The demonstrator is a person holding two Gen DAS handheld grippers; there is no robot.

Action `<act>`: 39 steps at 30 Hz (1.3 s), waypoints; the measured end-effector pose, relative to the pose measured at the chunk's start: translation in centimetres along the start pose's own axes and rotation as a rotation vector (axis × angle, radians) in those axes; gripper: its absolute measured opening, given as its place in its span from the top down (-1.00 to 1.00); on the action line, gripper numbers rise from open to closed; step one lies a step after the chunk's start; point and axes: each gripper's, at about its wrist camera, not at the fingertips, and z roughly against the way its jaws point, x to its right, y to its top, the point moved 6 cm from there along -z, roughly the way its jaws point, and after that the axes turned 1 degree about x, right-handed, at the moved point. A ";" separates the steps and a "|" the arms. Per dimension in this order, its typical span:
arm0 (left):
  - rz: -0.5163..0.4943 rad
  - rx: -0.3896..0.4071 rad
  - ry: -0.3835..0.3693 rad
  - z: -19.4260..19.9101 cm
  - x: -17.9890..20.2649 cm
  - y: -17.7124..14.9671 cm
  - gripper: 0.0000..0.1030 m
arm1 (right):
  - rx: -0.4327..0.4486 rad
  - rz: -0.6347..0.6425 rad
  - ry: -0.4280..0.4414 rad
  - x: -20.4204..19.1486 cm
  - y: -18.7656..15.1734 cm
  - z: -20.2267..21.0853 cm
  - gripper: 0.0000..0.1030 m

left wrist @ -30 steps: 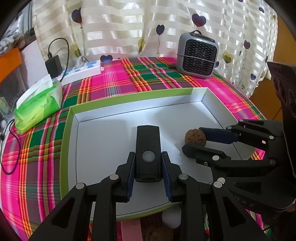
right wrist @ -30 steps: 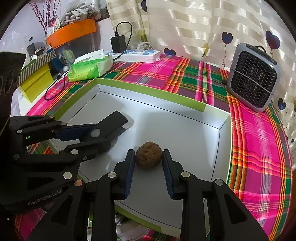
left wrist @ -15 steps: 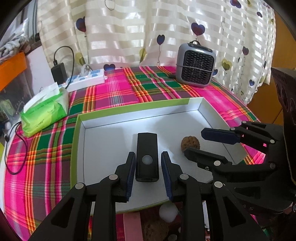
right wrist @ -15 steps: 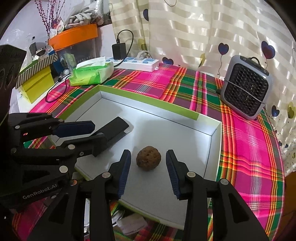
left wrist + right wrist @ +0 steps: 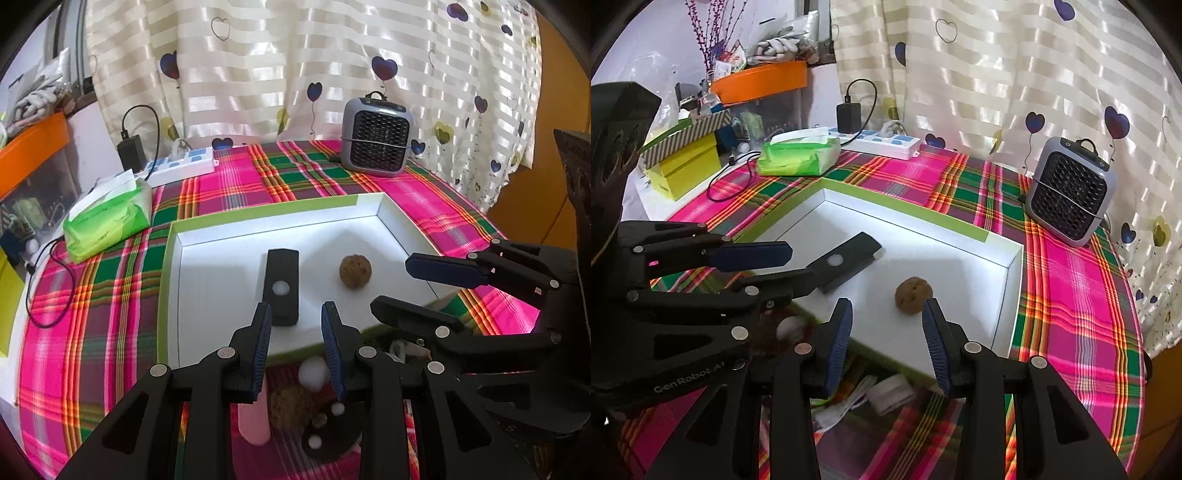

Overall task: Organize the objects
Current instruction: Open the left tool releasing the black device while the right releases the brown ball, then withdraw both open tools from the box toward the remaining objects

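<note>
A white box with a green rim (image 5: 258, 212) lies on the plaid tablecloth. Inside it rest a black oblong device with a white button (image 5: 280, 288) and a brown walnut (image 5: 354, 271). My left gripper (image 5: 295, 314) hangs open just short of the device's near end, touching nothing. My right gripper (image 5: 886, 310) is open too, with the walnut (image 5: 913, 295) lying free a little beyond its fingertips. In the right wrist view the left gripper (image 5: 794, 267) stands over the box's near left corner, beside the device (image 5: 846, 264). The right gripper (image 5: 393, 284) shows at the box's right edge.
Before the box's near edge lie a white ball (image 5: 314, 373), a second walnut (image 5: 290, 406), a pink piece (image 5: 253, 424) and papers (image 5: 886, 398). A green tissue pack (image 5: 107, 221), a power strip (image 5: 184, 168) and a grey fan heater (image 5: 376, 138) stand behind the box.
Both grippers let go and drew back and upward from the box. The black device and the walnut stay lying on the box floor where they were released.
</note>
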 end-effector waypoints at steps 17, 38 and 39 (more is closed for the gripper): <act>0.000 0.025 0.011 3.6 1.0 -2.7 0.50 | 0.022 -0.002 0.015 -2.1 -2.2 3.1 0.21; 0.013 0.013 -0.003 5.0 1.5 -5.0 0.50 | 0.019 -0.006 0.045 -3.4 -4.0 4.2 0.21; 0.014 0.013 -0.004 5.1 1.5 -5.1 0.50 | 0.019 -0.007 0.047 -3.4 -4.1 4.2 0.21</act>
